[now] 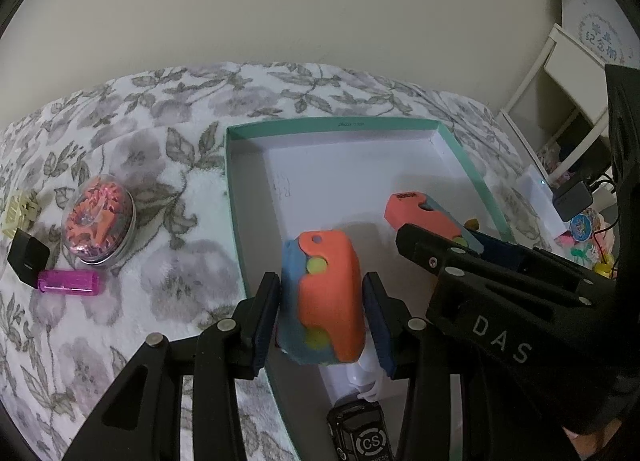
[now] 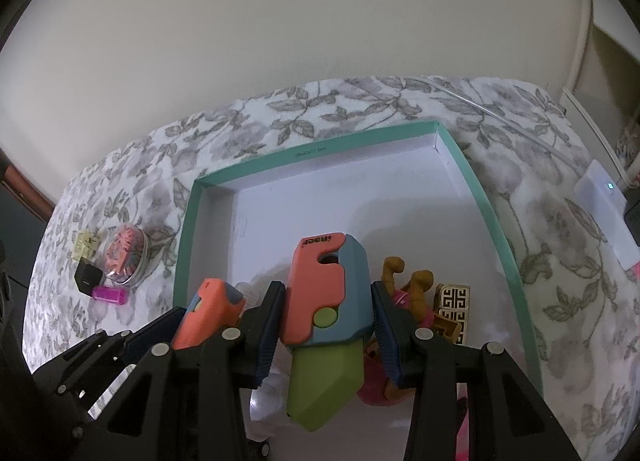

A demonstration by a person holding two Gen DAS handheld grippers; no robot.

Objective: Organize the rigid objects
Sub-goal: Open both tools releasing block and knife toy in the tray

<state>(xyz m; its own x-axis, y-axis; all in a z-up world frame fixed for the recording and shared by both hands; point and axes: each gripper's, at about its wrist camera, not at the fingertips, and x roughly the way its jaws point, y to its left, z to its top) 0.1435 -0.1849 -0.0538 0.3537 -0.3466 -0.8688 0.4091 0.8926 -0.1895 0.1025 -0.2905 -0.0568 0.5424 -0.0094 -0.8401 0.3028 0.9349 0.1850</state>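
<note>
The left gripper (image 1: 320, 301) pinches an orange-and-blue toy (image 1: 326, 301), both pads pressed on its sides, above the near-left part of the teal box (image 1: 236, 197). The right gripper (image 2: 326, 325) pinches a second toy (image 2: 326, 293) of the same colours, with a green blade (image 2: 322, 385) sticking out of its near end toward the camera; it too hangs over the box's white floor.

From the left wrist, the right gripper and its toy sit at about 3 o'clock of the left toy, close by but apart. From the right wrist, the left toy shows at 9 o'clock of the right one.

Inside the box, at 3 o'clock of the right toy, lie a brown-and-pink figure (image 2: 404, 281) and a gold-patterned block (image 2: 454, 301), just beside each other. A black toy car (image 1: 360, 433) lies at 6 o'clock of the left toy.

Outside the box, on the floral blanket (image 1: 120, 133) at 9 o'clock, cluster a round tin (image 1: 100, 217), a magenta case (image 1: 68, 281), a black block (image 1: 28, 261) and a cream clip (image 1: 18, 213).
</note>
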